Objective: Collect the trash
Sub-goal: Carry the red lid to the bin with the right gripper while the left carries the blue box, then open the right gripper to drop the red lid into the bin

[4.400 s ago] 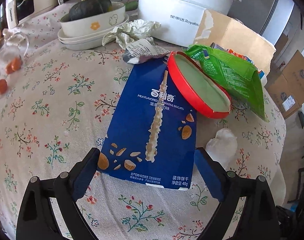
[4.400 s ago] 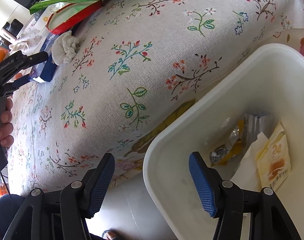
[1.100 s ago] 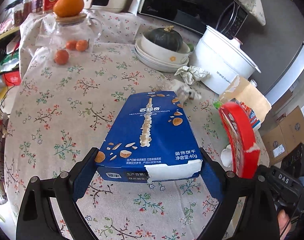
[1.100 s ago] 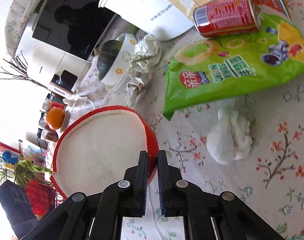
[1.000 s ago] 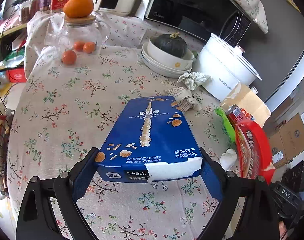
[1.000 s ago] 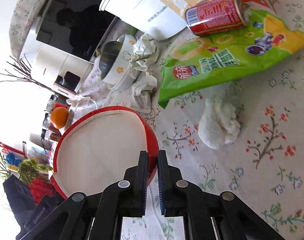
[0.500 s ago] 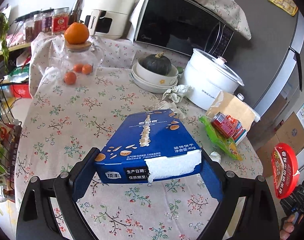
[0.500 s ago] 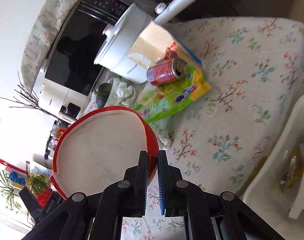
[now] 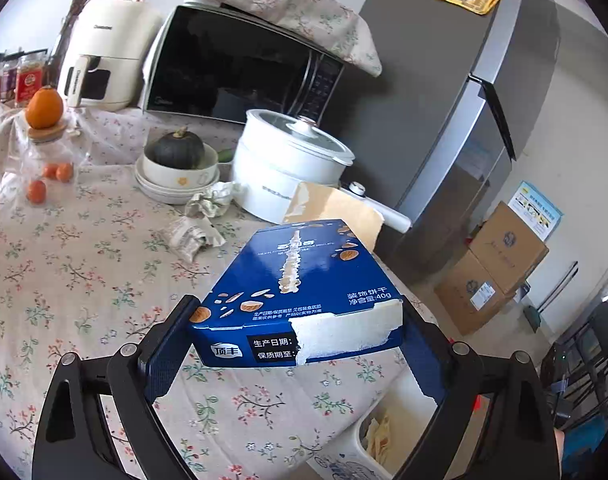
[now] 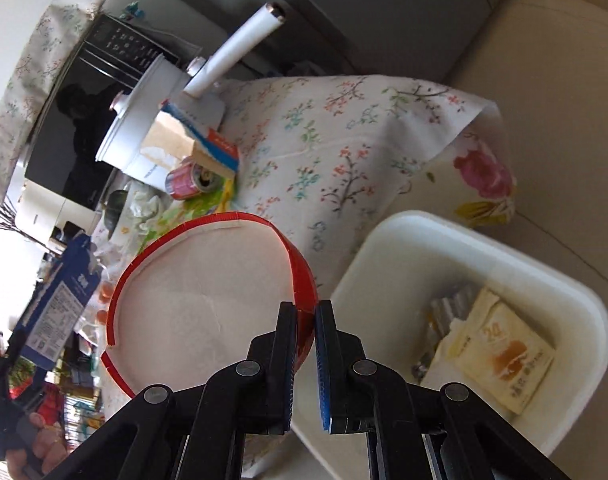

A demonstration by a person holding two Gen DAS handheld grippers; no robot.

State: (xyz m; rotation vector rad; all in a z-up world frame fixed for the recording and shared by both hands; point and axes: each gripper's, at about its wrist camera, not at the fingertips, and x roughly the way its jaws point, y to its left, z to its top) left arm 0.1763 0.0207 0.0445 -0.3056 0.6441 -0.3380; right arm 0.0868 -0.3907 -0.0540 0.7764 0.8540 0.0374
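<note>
Meanwhile, the left claw [image 9: 300,340] is gripping a blue biscuit box [image 9: 304,292] by its two long sides, its pads pressing against the cardboard and holding the box clear of the worktop [image 9: 64,264], which is covered with a floral cloth. The box's near end is showing a torn white patch. Below it, at the worktop's edge, a corner of the white bin [image 9: 363,440] is showing, with a pale wrapper inside.

The right claw [image 10: 305,332] is pinching the rim of a round red-rimmed lid [image 10: 208,292], its two pads nearly meeting on the thin red wall. The lid is hanging in the air with its pale inner face turned toward the camera, just beside the bin [image 10: 403,240] that is standing on the floor next to the draped cloth. Inside the bin, a yellowish packet [image 10: 503,356] and some foil scraps are lying at the bottom.

On the worktop, a red drink can [image 10: 188,179] is lying on its side by a green snack bag [image 10: 184,212], near a torn carton [image 10: 192,140] and a white cooking pot [image 9: 288,160]. Two crumpled wrappers [image 9: 200,220] are sitting in front of a bowl holding a dark squash [image 9: 176,152].
</note>
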